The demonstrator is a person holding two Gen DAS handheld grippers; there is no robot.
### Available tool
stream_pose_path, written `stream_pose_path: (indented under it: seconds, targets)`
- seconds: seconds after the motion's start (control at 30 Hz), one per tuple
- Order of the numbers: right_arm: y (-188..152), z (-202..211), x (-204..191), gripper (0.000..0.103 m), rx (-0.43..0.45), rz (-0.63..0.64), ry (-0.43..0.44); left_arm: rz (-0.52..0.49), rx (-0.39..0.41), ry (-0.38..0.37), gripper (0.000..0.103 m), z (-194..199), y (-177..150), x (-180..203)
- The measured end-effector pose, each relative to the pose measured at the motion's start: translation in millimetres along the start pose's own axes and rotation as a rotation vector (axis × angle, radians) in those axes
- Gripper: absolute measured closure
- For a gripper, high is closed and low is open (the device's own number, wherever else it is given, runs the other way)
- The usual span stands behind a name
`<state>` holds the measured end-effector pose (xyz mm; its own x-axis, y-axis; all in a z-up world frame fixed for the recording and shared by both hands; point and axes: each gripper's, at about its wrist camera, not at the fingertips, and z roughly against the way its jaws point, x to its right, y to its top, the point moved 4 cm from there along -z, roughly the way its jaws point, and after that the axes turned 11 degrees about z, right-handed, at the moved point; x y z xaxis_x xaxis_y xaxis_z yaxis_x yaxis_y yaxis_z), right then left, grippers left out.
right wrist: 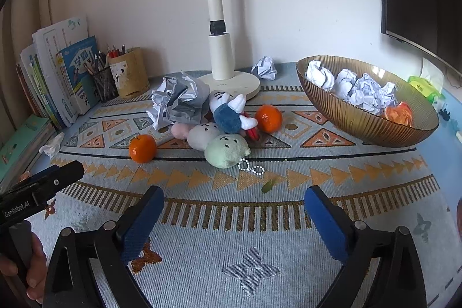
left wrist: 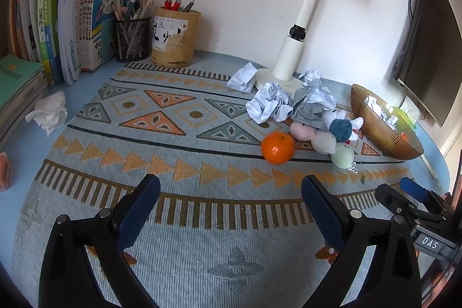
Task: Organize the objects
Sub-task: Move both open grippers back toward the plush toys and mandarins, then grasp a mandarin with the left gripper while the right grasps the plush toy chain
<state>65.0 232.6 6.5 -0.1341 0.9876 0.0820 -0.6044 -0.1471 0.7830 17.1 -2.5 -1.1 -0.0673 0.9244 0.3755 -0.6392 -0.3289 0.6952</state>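
Probably next: right gripper, jaws wide and empty, should straddle a crumpled paper ball; then amber bowl; left gripper also gapes empty

lamp: head cut off by the top edge in the right view; only its rim shows in the left view.
monitor: cut off by the right edge in both views.
pink plush: mostly hidden behind the white plush and crumpled paper.
red item: mostly under the blue plush; cannot tell what it is.
book titles: too small to read.
hand: cut off at the left edge.
green pack: partly behind the bowl.
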Motion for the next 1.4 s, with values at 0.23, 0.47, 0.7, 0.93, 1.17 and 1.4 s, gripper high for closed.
stream_pose_path:
  seconds: [0.23,0.47,0.7,0.93,1.17,1.4]
  targets:
    - [-0.8,-1.2,-1.0,0.005,-0.004,0.004,-0.006,0.006,0.001,-0.008,0.005,1.4,0.4,-0.3]
    - [-1.5,-1.6,1.2,0.005,-0.001,-0.006,0.000,-0.023,-0.002,-0.004,0.005,1.3,-2.3,4.0]
    - [-1.6,-4.1,7.8,0.005,-0.016,-0.041,0.023,-0.041,-0.050,-0.016,0.005,-5.4,-2.2,9.5]
    - [22.8,-29.1,13.7,0.028,-0.158,-0.076,0.258,-0.109,-0.199,-0.099,0.005,-42.4,23.0,47.6]
    - [50.8,-76.0,9.5,0.028,-0.228,0.096,0.173,-0.189,-0.243,-0.054,0.022,-91.4,18.3,71.1]
    - [42.1,-98.9,19.2,0.059,-0.243,-0.009,0.310,-0.126,-0.220,-0.097,0.066,-89.1,17.2,59.6]
